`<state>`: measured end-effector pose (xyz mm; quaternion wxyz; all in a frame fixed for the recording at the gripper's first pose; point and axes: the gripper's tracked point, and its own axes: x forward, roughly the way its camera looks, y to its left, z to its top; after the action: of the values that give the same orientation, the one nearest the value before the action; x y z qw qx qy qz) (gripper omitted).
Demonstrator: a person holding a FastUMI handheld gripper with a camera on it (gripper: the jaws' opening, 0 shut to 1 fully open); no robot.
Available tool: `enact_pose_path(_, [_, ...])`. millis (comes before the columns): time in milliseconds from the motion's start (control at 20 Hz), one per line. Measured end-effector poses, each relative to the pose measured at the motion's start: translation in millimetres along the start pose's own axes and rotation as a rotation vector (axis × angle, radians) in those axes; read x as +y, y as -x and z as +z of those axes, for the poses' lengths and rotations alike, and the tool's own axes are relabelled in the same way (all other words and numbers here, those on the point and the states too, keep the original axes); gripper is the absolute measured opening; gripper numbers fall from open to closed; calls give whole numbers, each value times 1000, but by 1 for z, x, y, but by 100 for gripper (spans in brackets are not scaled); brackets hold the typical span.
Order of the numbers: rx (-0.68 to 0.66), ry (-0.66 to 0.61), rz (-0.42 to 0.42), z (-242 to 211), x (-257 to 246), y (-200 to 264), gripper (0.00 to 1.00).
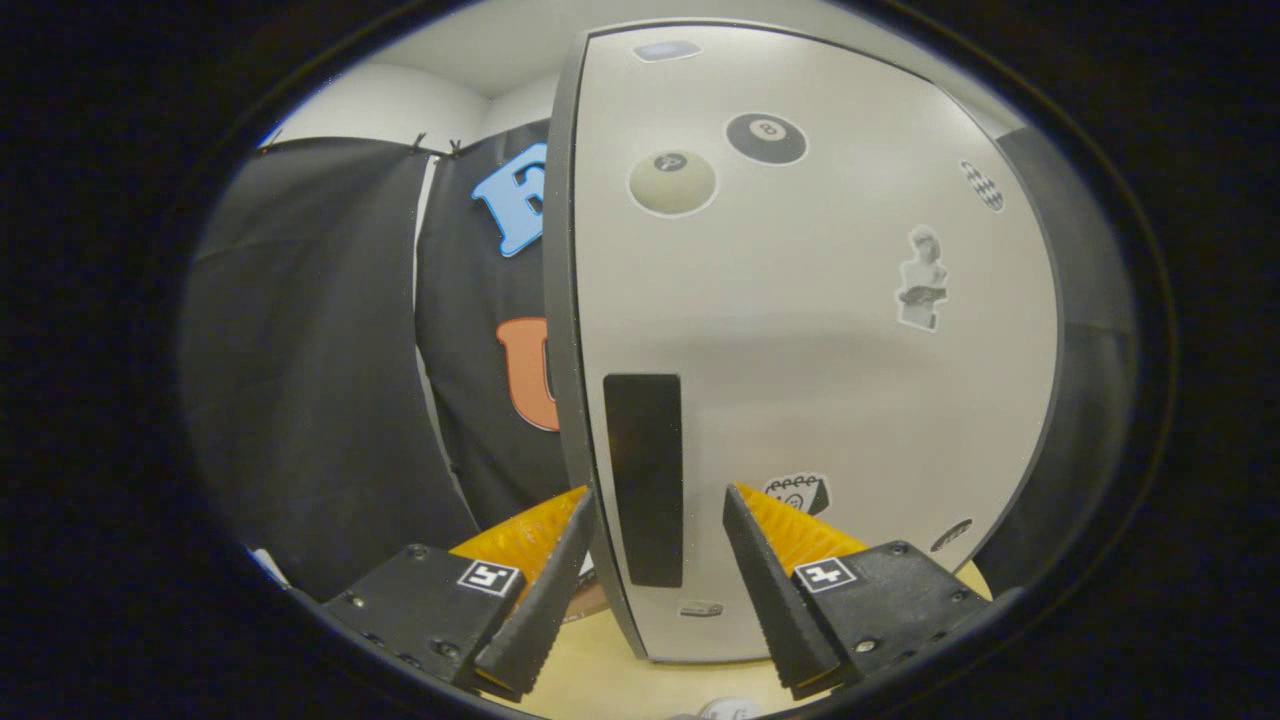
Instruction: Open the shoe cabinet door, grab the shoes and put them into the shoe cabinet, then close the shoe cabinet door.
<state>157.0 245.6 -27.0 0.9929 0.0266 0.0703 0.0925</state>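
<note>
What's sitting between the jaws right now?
In the gripper view, the open gripper straddles the shoe cabinet door's free edge, and the dark handle strip lies between the jaws. Neither jaw clearly presses on it.

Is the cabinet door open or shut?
Cannot tell for sure. The door fills the view and its free edge sits between the open tongs, by the black handle.

Shoe cabinet door (800, 330) — pale grey, stickered, dark vertical handle (645, 480), upright, edge-on left
</note>
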Motion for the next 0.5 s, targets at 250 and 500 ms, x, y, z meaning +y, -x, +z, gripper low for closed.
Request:
enact_pose_path(250, [-10, -8, -64, 1, -3, -9, 64])
enact_pose_path(500, [19, -15, -90, -5, -3, -9, 40])
